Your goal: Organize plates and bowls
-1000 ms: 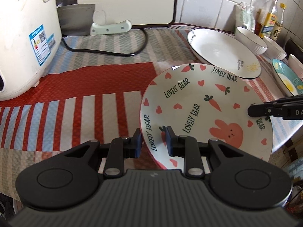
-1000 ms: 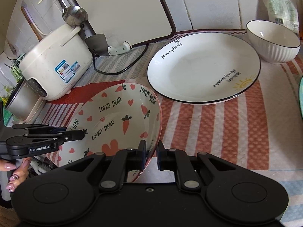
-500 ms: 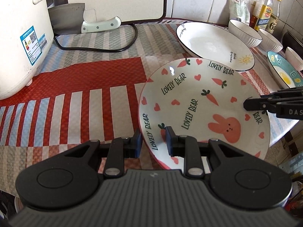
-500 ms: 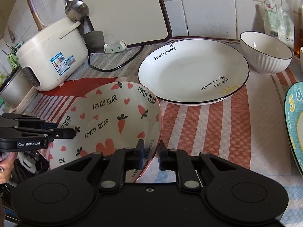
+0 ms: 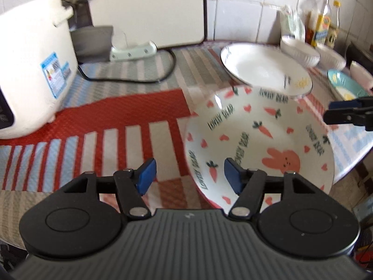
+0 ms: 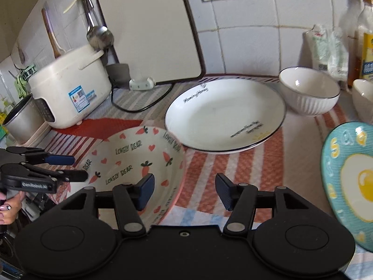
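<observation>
The bear plate [image 5: 256, 140] [image 6: 135, 154], white with carrots, hearts and a pink rabbit, lies on the striped mat by the counter's front edge. Its far rim is close to the white "Morning Honey" plate [image 5: 263, 70] [image 6: 223, 114]. My left gripper [image 5: 190, 177] [image 6: 77, 168] is opening. The plate's left rim runs between its blue pads, and neither pad presses on it. My right gripper [image 6: 185, 191] [image 5: 338, 110] is opening too, astride the plate's right rim without pressing on it. Two white ribbed bowls [image 6: 307, 93] [image 6: 363, 98] and a teal egg plate [image 6: 349, 182] sit to the right.
A white rice cooker [image 5: 30, 65] [image 6: 67, 93] fills the left, with a metal pot [image 6: 21, 119] beside it. A cutting board [image 6: 149, 30] leans on the tiled wall above a cleaver [image 5: 132, 51] and a black cord [image 5: 139, 79]. Bottles [image 5: 324, 28] stand at the back right.
Both grippers were shut on the bear plate's rim and have spread their jaws off it. The plate has settled lower and flatter. The right gripper has drawn back slightly.
</observation>
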